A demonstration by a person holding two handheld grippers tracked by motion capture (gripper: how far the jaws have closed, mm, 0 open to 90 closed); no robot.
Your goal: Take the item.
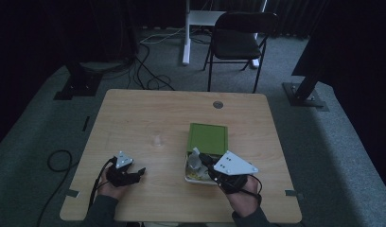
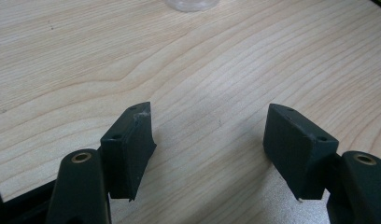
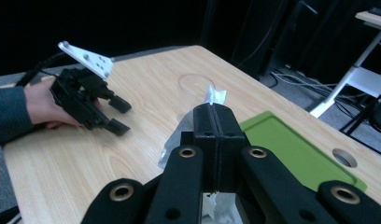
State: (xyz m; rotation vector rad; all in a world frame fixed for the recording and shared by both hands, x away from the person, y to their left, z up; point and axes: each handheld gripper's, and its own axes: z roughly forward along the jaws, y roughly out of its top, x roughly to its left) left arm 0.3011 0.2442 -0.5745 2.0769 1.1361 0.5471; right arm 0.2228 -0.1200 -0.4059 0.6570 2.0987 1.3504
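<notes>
My right gripper is shut on a crinkled silvery wrapper, which sticks out past the closed jaws and hangs below them. In the high view the right gripper holds that wrapper just above a white tray with yellowish bits in it. A green lid lies flat right behind the tray. My left gripper rests open on bare wood with nothing between its fingers; it sits at the table's near left and also appears in the right gripper view.
A clear cup stands mid-table, beyond the left gripper. The wooden table has a round cable hole at its far edge. A black folding chair and cables lie on the floor behind.
</notes>
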